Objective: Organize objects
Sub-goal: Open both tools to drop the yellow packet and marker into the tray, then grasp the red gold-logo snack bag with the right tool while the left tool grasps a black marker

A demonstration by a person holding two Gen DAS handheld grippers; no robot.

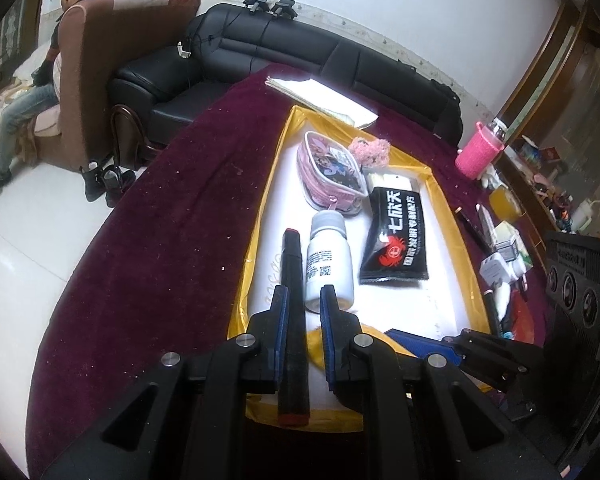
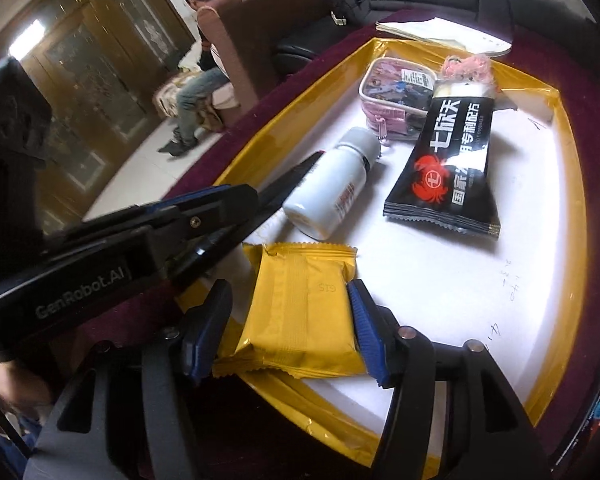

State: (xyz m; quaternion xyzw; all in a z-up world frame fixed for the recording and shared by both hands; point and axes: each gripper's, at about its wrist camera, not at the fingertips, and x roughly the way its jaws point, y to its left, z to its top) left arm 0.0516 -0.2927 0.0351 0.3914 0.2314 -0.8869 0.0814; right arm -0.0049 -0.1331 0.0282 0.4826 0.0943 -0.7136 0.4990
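A white tray with a gold rim [image 1: 260,216] lies on the maroon cloth. In it are a white bottle [image 1: 328,256] on its side, a black crab-print sachet [image 1: 396,236] and a pink zip pouch [image 1: 332,176]. My left gripper [image 1: 304,292] is shut on a black marker with red ends [image 1: 294,320], which lies along the fingers beside the bottle. In the right wrist view a yellow snack packet [image 2: 300,308] rests on the tray's near rim [image 2: 572,184]. My right gripper [image 2: 288,292] is open around it, and the left pad stands clear of the wrapper.
A stack of papers [image 1: 320,92] lies past the tray's far end. A pink-sleeved bottle [image 1: 480,148] and small clutter [image 1: 500,256] fill the table's right side. A black sofa [image 1: 300,52] stands behind the table. A person [image 1: 28,92] sits by a brown armchair at far left.
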